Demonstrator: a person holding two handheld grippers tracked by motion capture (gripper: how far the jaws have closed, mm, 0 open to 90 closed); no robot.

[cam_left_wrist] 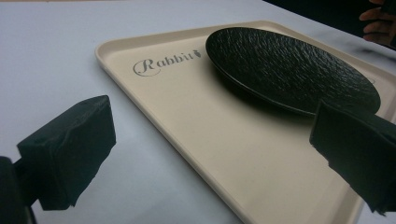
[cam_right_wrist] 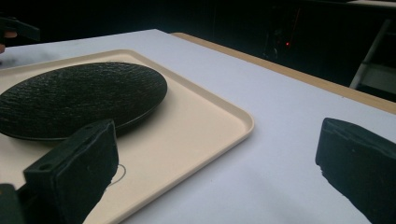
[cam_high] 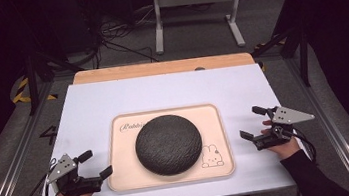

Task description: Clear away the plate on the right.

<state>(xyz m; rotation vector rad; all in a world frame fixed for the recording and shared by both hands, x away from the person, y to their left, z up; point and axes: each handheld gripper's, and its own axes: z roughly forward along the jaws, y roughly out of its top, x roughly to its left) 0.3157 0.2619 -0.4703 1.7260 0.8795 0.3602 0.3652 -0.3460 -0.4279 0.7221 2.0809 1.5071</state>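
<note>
A black textured plate (cam_high: 168, 143) lies upside down in the middle of a cream tray (cam_high: 126, 176) printed with "Rabbit" and a small rabbit drawing. My left gripper (cam_high: 96, 164) rests open on the white mat just left of the tray's near-left corner. My right gripper (cam_high: 253, 122) stands open to the right of the tray. In the left gripper view the plate (cam_left_wrist: 289, 67) sits ahead between the jaws on the tray (cam_left_wrist: 196, 140), nothing held. The right gripper view has the plate (cam_right_wrist: 79, 98) at left on the tray (cam_right_wrist: 201, 126), with bare mat between the jaws.
A white mat (cam_high: 92, 103) covers the wooden table (cam_high: 159, 68), whose far edge shows beyond it. Grey floor, metal rails and a white stand (cam_high: 197, 9) lie behind. The person's other hand (cam_left_wrist: 378, 23) appears at the far right in the left gripper view.
</note>
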